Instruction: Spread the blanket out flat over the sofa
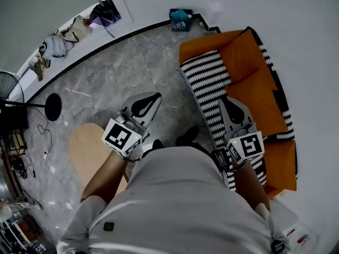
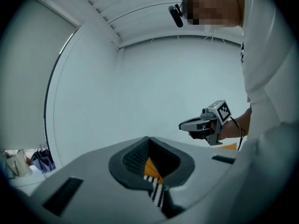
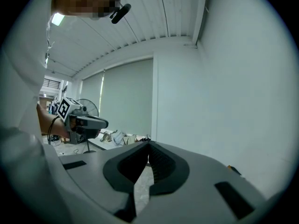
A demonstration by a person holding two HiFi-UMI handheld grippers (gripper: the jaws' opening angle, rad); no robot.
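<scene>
Blanket [image 1: 207, 78]: striped black and white, lying along the orange sofa [image 1: 249, 57]'s near side, cushions partly bare.
Left gripper [image 1: 154, 96]: above the floor [image 1: 106, 83] beside the sofa; fingers [image 2: 134, 157] pressed together, holding nothing.
Right gripper [image 1: 224, 100]: over the blanket's edge; fingers [image 3: 161, 164] pressed together, holding nothing.

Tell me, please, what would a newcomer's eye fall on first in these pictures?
The sofa at the head view's right stands out: vivid orange, with black-and-white striped fabric draped along the side facing the person, probably the blanket. Next come the left gripper and right gripper, each with jaws together and empty, the left over the grey marble floor, the right over the striped fabric.
</scene>
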